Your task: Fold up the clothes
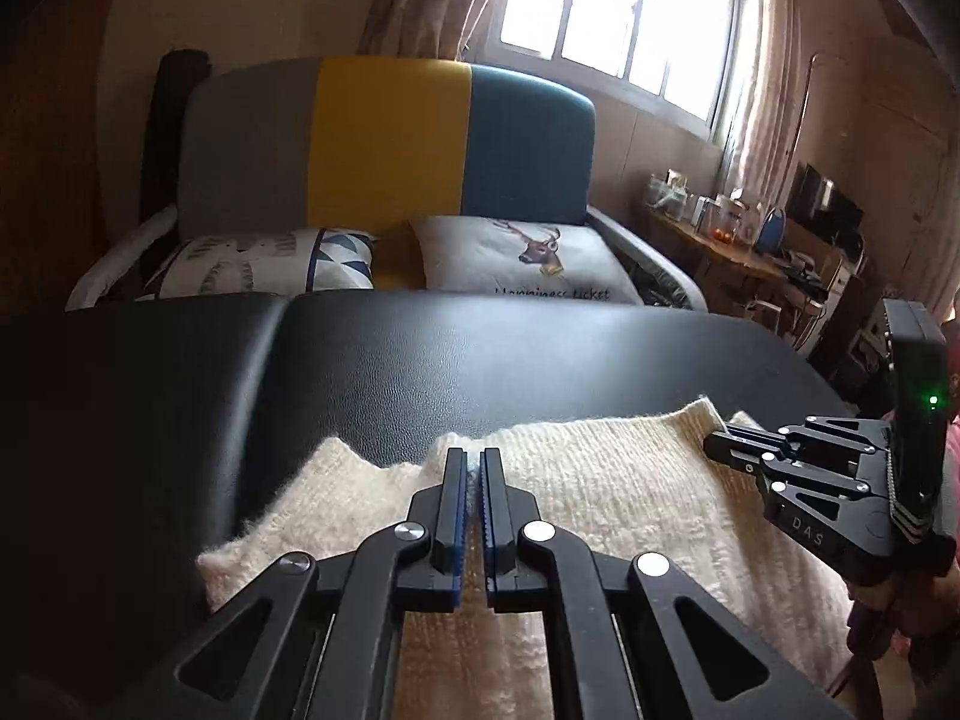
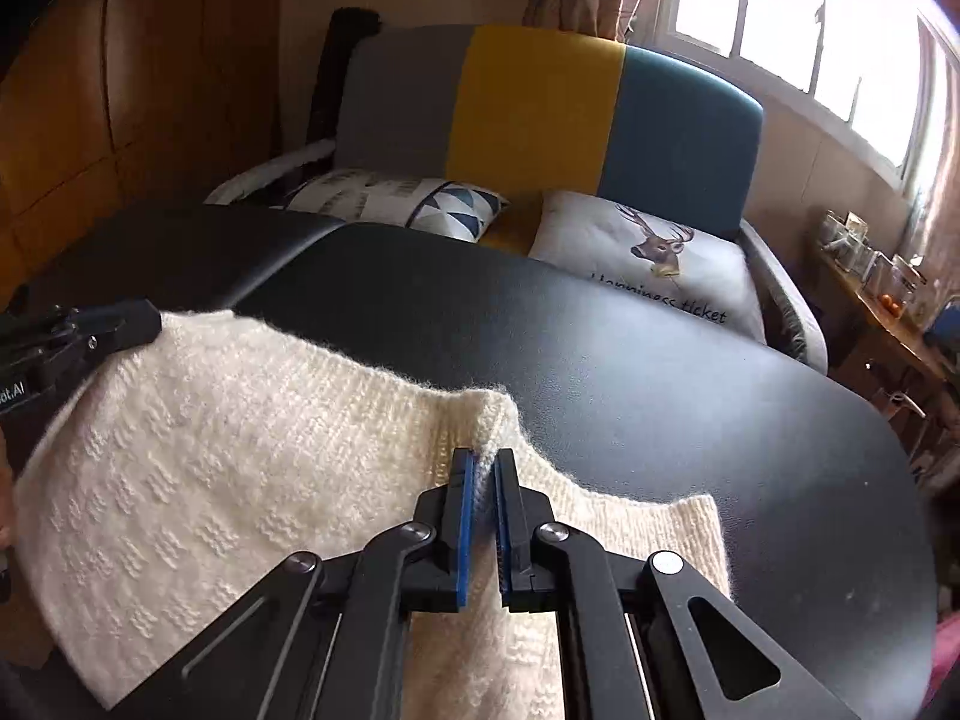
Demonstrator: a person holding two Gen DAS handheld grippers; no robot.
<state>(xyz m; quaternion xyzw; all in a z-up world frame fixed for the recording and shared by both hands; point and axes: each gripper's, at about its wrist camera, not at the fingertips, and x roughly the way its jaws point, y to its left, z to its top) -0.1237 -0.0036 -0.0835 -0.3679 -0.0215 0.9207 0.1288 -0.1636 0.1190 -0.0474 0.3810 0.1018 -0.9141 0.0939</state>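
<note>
A cream knitted sweater (image 1: 606, 498) lies on the black padded table (image 1: 420, 360), near its front edge. My left gripper (image 1: 475, 468) is shut on a fold of the sweater's far edge. My right gripper (image 2: 483, 468) is shut on a raised fold of the sweater (image 2: 210, 468) at its far edge. The right gripper also shows in the left wrist view (image 1: 720, 443), at the sweater's right corner. The left gripper shows in the right wrist view (image 2: 144, 315), at the sweater's left corner.
Behind the table (image 2: 660, 360) stands a sofa (image 1: 384, 138) in grey, yellow and blue, with a deer pillow (image 1: 528, 258) and a triangle-pattern pillow (image 1: 270, 264). A cluttered wooden desk (image 1: 732, 240) stands at the right under a window (image 1: 624, 6).
</note>
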